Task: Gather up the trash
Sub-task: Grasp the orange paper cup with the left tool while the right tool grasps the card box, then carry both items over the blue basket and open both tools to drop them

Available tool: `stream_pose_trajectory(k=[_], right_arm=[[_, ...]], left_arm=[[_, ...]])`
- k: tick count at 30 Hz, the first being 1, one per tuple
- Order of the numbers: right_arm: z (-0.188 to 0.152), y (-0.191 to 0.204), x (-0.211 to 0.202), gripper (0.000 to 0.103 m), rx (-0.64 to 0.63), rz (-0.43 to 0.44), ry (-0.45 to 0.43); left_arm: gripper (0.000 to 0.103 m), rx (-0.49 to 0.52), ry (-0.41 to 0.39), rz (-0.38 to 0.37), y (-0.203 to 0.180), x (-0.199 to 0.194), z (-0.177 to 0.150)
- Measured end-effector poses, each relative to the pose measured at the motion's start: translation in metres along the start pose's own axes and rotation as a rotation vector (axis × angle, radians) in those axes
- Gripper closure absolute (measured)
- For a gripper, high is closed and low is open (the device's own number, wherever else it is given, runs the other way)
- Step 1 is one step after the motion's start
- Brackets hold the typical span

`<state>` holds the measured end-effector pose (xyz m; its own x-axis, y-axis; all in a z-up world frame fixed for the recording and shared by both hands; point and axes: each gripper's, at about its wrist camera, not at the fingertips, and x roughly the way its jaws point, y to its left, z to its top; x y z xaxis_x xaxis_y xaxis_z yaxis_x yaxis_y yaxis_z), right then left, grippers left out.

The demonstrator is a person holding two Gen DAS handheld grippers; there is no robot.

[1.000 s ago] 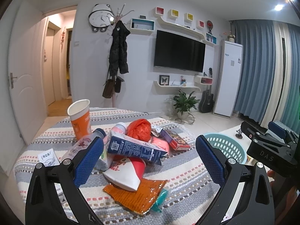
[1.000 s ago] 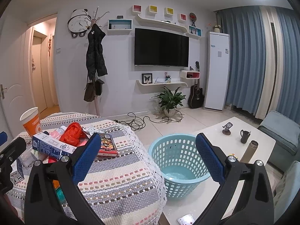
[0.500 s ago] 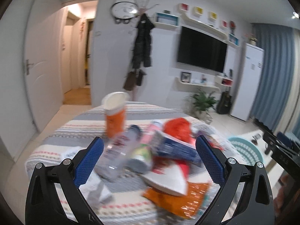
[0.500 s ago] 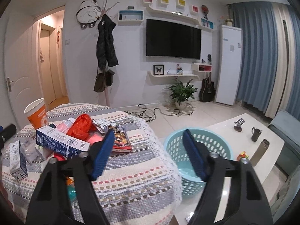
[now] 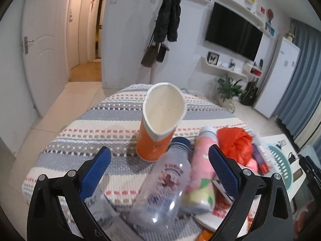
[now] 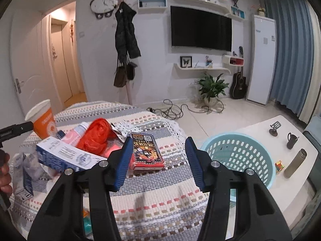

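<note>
While both jaw pairs are held apart and empty, left hand-held gripper [image 5: 159, 166] poised over clear plastic bottle [image 5: 162, 188] and orange paper cup [image 5: 158, 124] on striped table [image 5: 90, 132], right hand-held gripper [image 6: 158, 161] beside red card box [image 6: 147, 150], blue basket [image 6: 238, 156] seen just past the table's edge

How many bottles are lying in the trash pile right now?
2. A clear plastic bottle with a blue cap lies between the left gripper's open fingers; a pink bottle lies right beside it, next to the orange cup. More may be buried in the pile.
</note>
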<state>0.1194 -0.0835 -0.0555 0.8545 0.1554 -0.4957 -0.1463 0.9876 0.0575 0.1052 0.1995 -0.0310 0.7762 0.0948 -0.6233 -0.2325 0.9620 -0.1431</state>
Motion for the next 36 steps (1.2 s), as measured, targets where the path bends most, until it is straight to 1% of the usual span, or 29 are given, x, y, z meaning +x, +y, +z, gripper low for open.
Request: stream_pose_trajectory(k=[2, 4, 5, 7, 9, 11, 14, 16, 17, 21, 23, 25, 27, 29, 30, 31, 32, 34, 36], right_arm=[[0.001, -0.004, 0.011, 0.052, 0.008, -0.001, 0.025], [0.003, -0.007, 0.026, 0.05, 0.021, 0.01, 0.062], [0.004, -0.008, 0.032, 0.045, 0.026, 0.019, 0.077], [0.006, -0.007, 0.046, 0.043, 0.024, 0.04, 0.112], [0.008, -0.006, 0.056, 0.038, 0.02, 0.056, 0.134], [0.009, -0.003, 0.066, 0.035, 0.019, 0.075, 0.157], [0.008, 0.0, 0.08, 0.032, 0.004, 0.086, 0.189], [0.008, 0.001, 0.088, 0.03, 0.003, 0.1, 0.215], [0.006, 0.001, 0.092, 0.029, 0.007, 0.112, 0.229], [0.002, -0.003, 0.11, 0.027, 0.036, 0.149, 0.287], [-0.002, -0.005, 0.12, 0.027, 0.054, 0.174, 0.323], [-0.005, -0.008, 0.133, 0.027, 0.102, 0.234, 0.377], [-0.007, -0.01, 0.145, 0.027, 0.111, 0.215, 0.421], [-0.007, -0.009, 0.148, 0.027, 0.103, 0.211, 0.418], [-0.006, -0.009, 0.15, 0.029, 0.097, 0.207, 0.416], [-0.006, -0.007, 0.15, 0.033, 0.087, 0.201, 0.413], [-0.005, -0.005, 0.15, 0.044, 0.08, 0.204, 0.412], [-0.005, -0.004, 0.149, 0.044, 0.069, 0.192, 0.41], [-0.005, -0.006, 0.145, 0.044, 0.066, 0.179, 0.396]], left_arm=[[0.009, 0.01, 0.017, 0.01, -0.003, 0.011, 0.005], [0.011, 0.005, 0.039, -0.001, -0.004, 0.023, 0.009], [0.011, 0.004, 0.045, -0.002, -0.004, 0.026, 0.009], [0.016, 0.001, 0.065, -0.001, -0.003, 0.037, 0.012], [0.018, -0.014, 0.09, -0.01, -0.002, 0.045, 0.016], [0.021, -0.018, 0.105, -0.008, -0.001, 0.049, 0.019], [0.028, -0.009, 0.124, -0.003, -0.005, 0.056, 0.02], [0.047, -0.01, 0.127, 0.015, -0.004, 0.059, 0.021], [0.05, -0.009, 0.128, 0.021, -0.004, 0.06, 0.023], [0.052, -0.009, 0.122, 0.011, -0.005, 0.062, 0.024], [0.052, 0.001, 0.11, 0.019, -0.007, 0.06, 0.023], [0.052, 0.01, 0.088, 0.009, -0.011, 0.054, 0.023], [0.052, 0.018, 0.077, 0.008, -0.014, 0.05, 0.023], [0.053, 0.026, 0.069, 0.007, -0.016, 0.044, 0.022], [0.053, 0.03, 0.061, 0.004, -0.018, 0.042, 0.023], [0.053, 0.033, 0.053, 0.0, -0.02, 0.038, 0.022], [0.053, 0.036, 0.047, -0.003, -0.021, 0.034, 0.022], [0.053, 0.037, 0.033, -0.007, -0.023, 0.029, 0.024], [0.053, 0.037, 0.013, -0.03, -0.028, 0.021, 0.027]])
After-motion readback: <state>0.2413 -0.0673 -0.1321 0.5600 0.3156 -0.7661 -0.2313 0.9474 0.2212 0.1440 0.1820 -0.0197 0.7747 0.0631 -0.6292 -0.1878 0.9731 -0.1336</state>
